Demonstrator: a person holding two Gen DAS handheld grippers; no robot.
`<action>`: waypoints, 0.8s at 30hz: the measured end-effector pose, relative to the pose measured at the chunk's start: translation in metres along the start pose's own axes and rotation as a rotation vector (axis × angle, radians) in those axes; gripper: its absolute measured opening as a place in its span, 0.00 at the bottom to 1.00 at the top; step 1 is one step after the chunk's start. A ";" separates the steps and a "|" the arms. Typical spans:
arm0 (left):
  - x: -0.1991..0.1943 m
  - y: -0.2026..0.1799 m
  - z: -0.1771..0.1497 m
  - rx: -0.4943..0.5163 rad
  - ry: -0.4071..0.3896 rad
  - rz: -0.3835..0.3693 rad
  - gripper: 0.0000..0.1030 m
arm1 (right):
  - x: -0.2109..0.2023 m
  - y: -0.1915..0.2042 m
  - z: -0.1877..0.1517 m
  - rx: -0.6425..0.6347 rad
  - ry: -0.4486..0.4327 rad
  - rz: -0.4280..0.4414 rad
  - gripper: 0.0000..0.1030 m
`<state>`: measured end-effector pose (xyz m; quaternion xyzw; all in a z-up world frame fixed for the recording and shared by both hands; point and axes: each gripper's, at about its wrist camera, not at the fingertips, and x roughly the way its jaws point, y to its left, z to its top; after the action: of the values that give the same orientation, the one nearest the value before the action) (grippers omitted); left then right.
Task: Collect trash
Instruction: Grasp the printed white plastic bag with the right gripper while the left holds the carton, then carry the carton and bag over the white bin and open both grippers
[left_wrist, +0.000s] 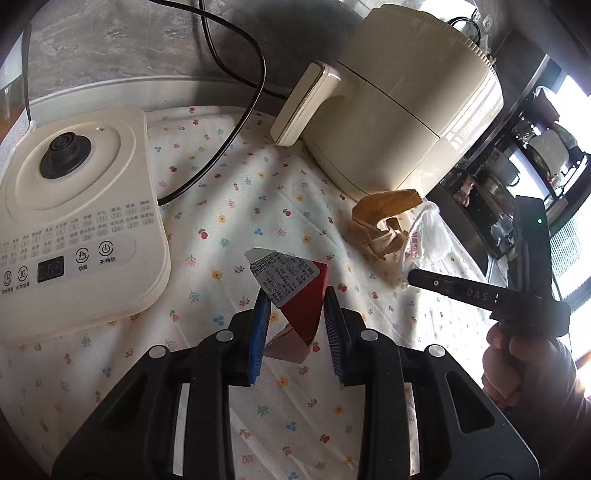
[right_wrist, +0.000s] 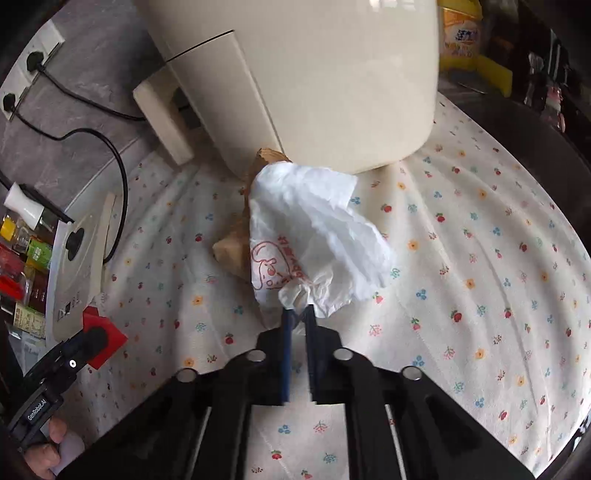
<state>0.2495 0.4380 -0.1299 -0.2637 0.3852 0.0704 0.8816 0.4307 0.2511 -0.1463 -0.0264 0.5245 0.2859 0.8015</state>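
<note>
Left gripper (left_wrist: 295, 317): black plastic frame, ribbed blue pads, fingers set narrow around the red carton; whether the pads press it cannot be told.
Red carton (left_wrist: 295, 295): folded card, glossy red with a white printed label panel, crushed to a wedge; long axis from the 6 o'clock frame toward 11 o'clock, torn white tip pointing away; seen at 9 o'clock in the right wrist view.
Right gripper (right_wrist: 299, 314): same black frame, fingers drawn nearly together, pinching the twisted neck of the white plastic bag.
White plastic bag (right_wrist: 314, 236): thin crinkled film with a red cartoon print; fans out from the pinched neck toward 12 o'clock, long axis along the fingers.
Brown paper bag (left_wrist: 384, 225): crumpled kraft paper, touching the plastic bag, at 2 o'clock from the carton.
Tablecloth (left_wrist: 229, 206): white woven fabric, small flower print, softly wrinkled.
Kettle base (left_wrist: 74, 206): cream plastic slab, rounded corners, black centre connector, printed buttons; at 10 o'clock.
Air fryer (left_wrist: 399, 103): cream, smooth, rounded body with a flat handle; at 1 o'clock, beyond the paper.
Black cord (left_wrist: 255, 74): looping along the grey stone wall, farthest back.
</note>
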 end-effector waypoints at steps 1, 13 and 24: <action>-0.001 0.000 -0.001 -0.004 -0.003 0.001 0.28 | -0.004 -0.004 -0.003 0.003 -0.008 -0.004 0.02; -0.017 -0.042 -0.008 0.045 -0.036 -0.026 0.28 | -0.066 -0.050 -0.033 0.072 -0.084 0.007 0.02; -0.020 -0.087 -0.040 0.095 -0.004 -0.051 0.28 | -0.119 -0.086 -0.077 0.094 -0.132 0.015 0.02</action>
<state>0.2388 0.3452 -0.1026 -0.2312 0.3797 0.0299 0.8953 0.3741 0.1017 -0.1008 0.0339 0.4833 0.2680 0.8327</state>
